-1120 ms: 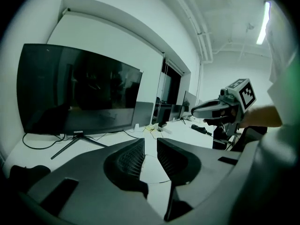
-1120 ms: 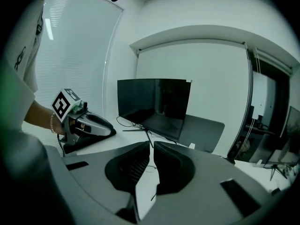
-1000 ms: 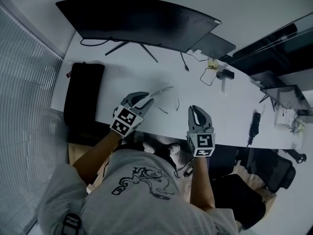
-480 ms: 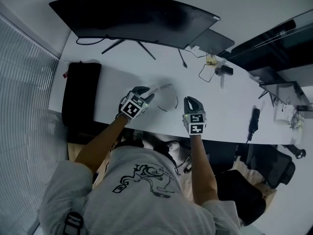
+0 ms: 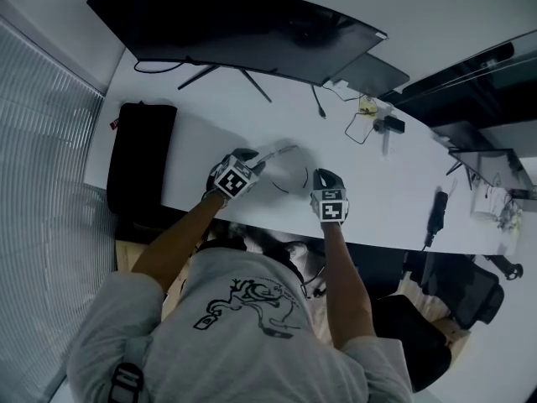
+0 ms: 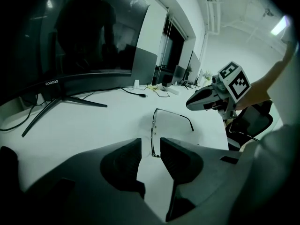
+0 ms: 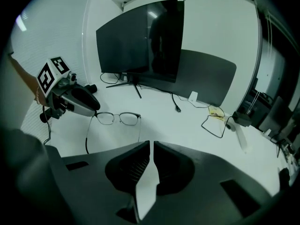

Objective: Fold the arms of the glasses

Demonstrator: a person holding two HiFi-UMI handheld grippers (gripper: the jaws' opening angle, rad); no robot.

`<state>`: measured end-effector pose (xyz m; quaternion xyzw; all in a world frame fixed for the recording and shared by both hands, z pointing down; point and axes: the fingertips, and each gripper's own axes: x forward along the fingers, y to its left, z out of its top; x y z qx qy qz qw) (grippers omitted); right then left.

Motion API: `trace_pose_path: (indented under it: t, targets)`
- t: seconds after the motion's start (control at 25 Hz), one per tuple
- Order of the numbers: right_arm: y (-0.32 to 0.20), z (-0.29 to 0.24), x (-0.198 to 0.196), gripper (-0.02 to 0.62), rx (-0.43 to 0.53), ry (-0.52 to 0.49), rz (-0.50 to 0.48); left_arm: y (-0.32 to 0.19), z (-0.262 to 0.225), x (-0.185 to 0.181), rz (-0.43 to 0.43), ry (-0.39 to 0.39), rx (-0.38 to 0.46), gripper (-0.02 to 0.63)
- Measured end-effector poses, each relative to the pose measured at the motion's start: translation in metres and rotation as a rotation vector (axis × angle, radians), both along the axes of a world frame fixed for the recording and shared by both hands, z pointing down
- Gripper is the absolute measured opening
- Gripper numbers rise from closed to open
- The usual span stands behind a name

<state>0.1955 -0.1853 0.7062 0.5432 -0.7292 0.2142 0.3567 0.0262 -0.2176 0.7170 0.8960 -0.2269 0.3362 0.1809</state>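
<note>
**White counter, wire glasses lying open, 2 claws at them**

White counter point(image 5: 210, 133) carries the glasses point(image 5: 278, 150) near its front edge, lenses upright and facing the big dark screen point(image 5: 235, 32). Both of their arms stand unfolded, pointing back toward the person.

The left forearm, bare below a grey sleeve, slants up and to the right, and the left claw point(image 5: 252, 159) meets the left end of the glasses. In the left gripper view its jaws stand a little apart. The end of the frame point(image 6: 153, 130) sits in the gap at the left claw's point(image 6: 150, 146) tips, with counter showing on either side of the wire, so nothing is pinched.

The right forearm reaches almost straight forward. The right claw point(image 5: 324, 177) is low over the counter, near the right arm of the glasses but apart from it. In the right gripper view its jaws are pressed nearly together, only a thin slit between them, with nothing inside the right claw point(image 7: 152, 146). The glasses point(image 7: 118, 118) lie just ahead and to its left.

A black bag point(image 5: 138, 158) lies well off to the left, and a looped cable point(image 5: 361, 128) lies to the right.
</note>
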Motion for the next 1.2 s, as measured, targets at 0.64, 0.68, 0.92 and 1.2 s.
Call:
trace_pose_path:
  t: [0.64,0.68,0.92,1.2]
  targets:
    - [0.017,0.03,-0.006,0.037,-0.093,-0.024,-0.002,0.003,0.007,0.005,-0.021,-0.005,0.006,0.052]
    - [0.017,0.031,-0.007,0.037,-0.095,-0.024,-0.006,0.003,0.007,0.006,-0.022,-0.006,0.005,0.052]
    - [0.03,0.041,-0.012,0.037,-0.135,-0.049,-0.009,0.004,0.007,0.008,-0.02,-0.011,0.009,0.04]
    - [0.025,0.034,-0.02,0.037,-0.107,-0.055,-0.036,0.005,0.006,0.008,-0.015,-0.014,0.011,0.038]
